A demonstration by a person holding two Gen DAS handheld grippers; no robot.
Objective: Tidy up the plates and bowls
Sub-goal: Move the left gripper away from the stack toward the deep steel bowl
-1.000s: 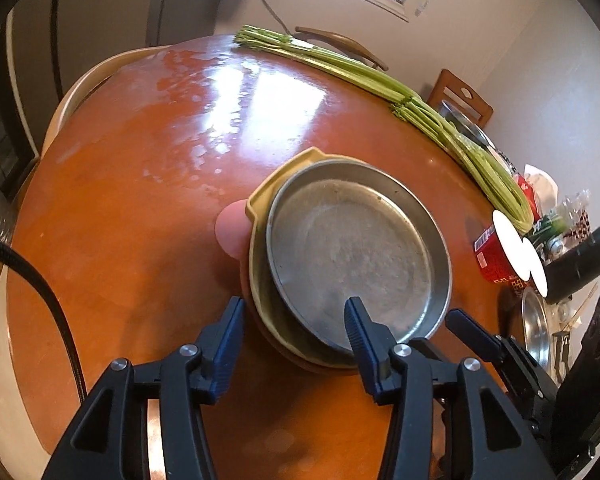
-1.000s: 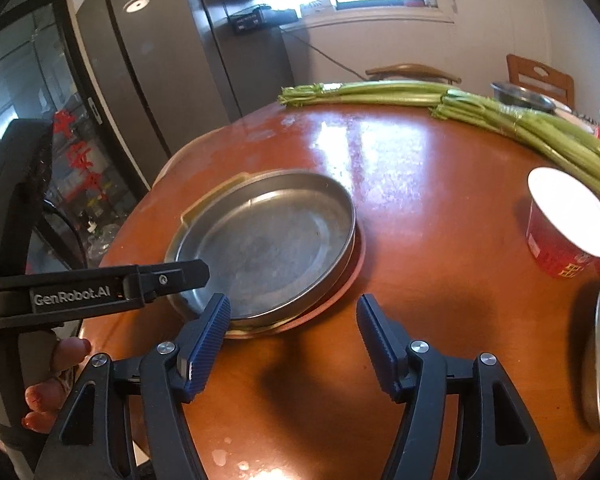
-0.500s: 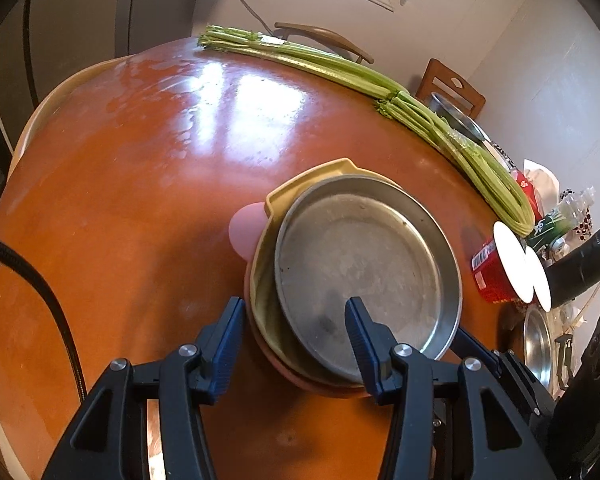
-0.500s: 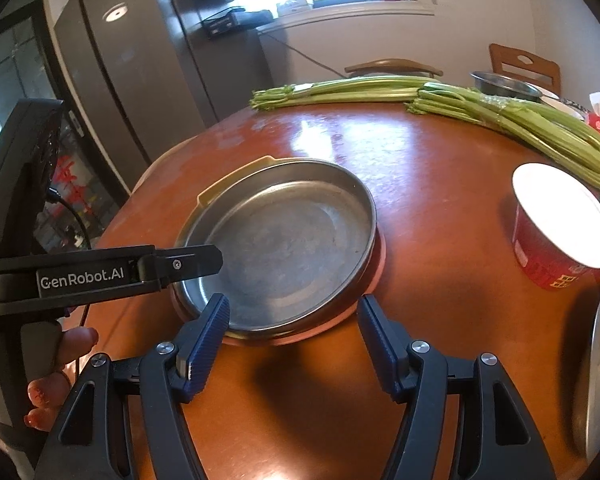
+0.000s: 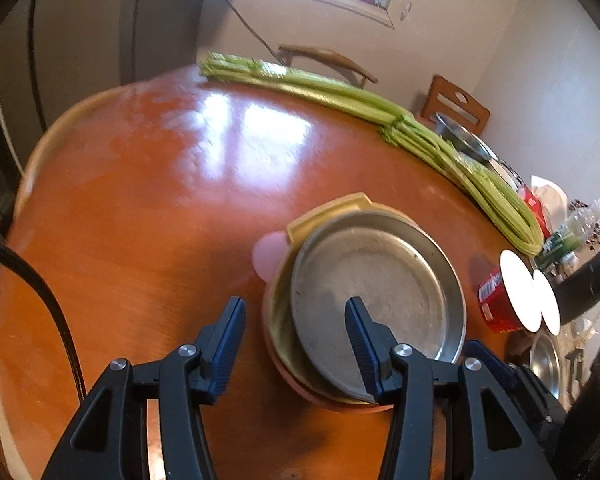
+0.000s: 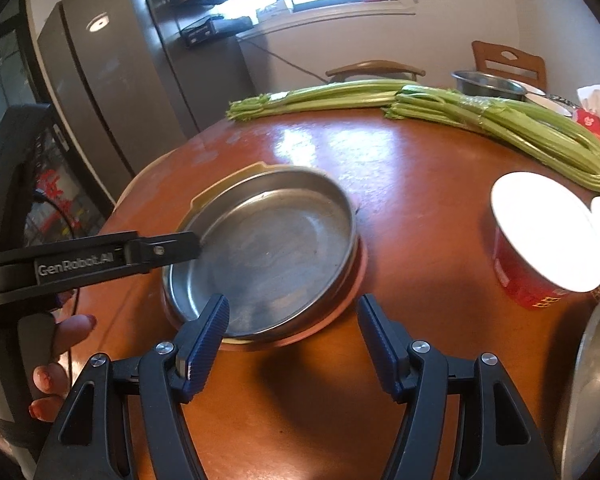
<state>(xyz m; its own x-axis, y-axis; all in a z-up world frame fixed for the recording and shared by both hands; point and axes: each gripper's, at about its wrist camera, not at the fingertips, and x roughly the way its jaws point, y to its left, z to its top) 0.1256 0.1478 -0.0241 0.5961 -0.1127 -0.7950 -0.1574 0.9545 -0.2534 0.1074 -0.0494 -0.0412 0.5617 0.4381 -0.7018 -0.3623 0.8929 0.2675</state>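
The round orange-brown table (image 5: 148, 240) gives plenty of bare, glossy room on its far and left sides, while its right side is crowded: long celery stalks (image 6: 500, 120) run along the far edge, a red lidded cup (image 6: 540, 248) sits near the stack, and a steel bowl (image 6: 592, 392) shows at the right border. The task's stack lies near the table's near edge: a metal plate (image 6: 276, 248) nested on a yellow dish (image 5: 332, 208), with a pink plate (image 5: 266, 256) peeking out underneath. The left gripper (image 5: 296, 344) hangs over the stack's near-left rim with its jaws apart and nothing between the pads; one finger is over the plate's inside, the other over bare table. The right gripper (image 6: 292, 336) also stands open and empty, straddling the near rim from above. To lift or shift the stack well, I would judge it best to take the rims from opposite sides, pads low enough to catch the bottom plate, since the metal one looks slippery. Whether either gripper already touches a rim is hard to tell through the fisheye. Moving toward the open left keeps clear of the cup.
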